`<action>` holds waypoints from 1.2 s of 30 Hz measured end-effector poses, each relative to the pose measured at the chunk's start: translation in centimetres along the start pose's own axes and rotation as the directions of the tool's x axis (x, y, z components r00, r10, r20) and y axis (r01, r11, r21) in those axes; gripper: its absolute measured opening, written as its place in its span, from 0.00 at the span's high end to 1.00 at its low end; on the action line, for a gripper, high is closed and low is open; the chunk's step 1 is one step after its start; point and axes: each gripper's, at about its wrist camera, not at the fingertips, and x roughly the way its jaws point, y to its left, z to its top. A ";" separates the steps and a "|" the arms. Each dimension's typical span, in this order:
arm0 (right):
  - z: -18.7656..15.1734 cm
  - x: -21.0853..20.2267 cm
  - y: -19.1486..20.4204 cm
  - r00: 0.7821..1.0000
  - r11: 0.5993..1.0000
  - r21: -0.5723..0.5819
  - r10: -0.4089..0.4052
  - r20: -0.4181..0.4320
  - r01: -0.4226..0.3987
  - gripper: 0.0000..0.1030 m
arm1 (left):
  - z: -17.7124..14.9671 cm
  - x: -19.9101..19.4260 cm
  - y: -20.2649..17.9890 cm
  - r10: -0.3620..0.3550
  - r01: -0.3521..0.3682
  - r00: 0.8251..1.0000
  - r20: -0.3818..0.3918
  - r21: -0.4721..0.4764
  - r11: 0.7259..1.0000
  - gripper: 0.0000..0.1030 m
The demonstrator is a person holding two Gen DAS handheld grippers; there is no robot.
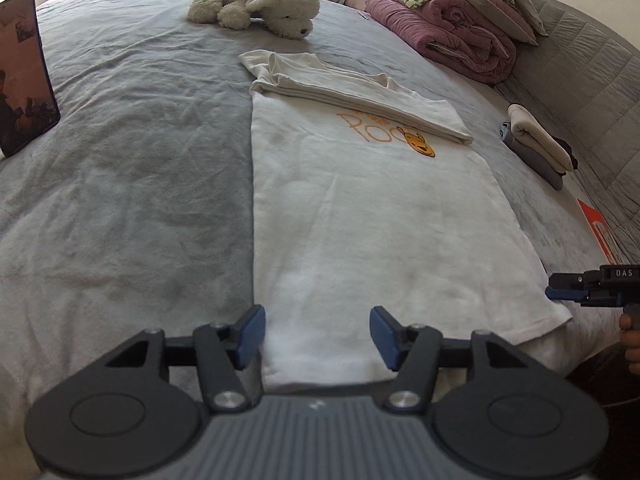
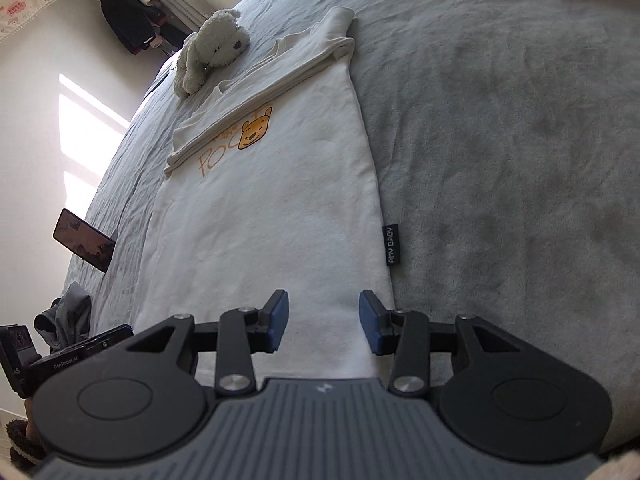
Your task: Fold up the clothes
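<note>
While the white cotton T-shirt with the orange bear print (image 1: 360,216) lies flat on the grey blanket-covered bed (image 1: 128,184), its sleeves folded across the top, I hold my left gripper (image 1: 317,338) over its near hem, jaws wide and empty. My right gripper (image 2: 323,322) hovers over the hem's other corner, jaws parted with nothing gripped. I see no containers; a fluffy white plush dog (image 1: 256,6) rests beyond the shirt.

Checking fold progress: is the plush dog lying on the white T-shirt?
No, the plush dog lies on the grey blanket beyond the T-shirt.
</note>
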 end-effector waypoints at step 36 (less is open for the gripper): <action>-6.5 -3.0 -3.9 0.960 0.987 0.104 0.089 0.264 -0.120 0.45 | -4.9 -2.5 8.1 -0.312 0.380 0.924 0.219 -0.461 0.802 0.31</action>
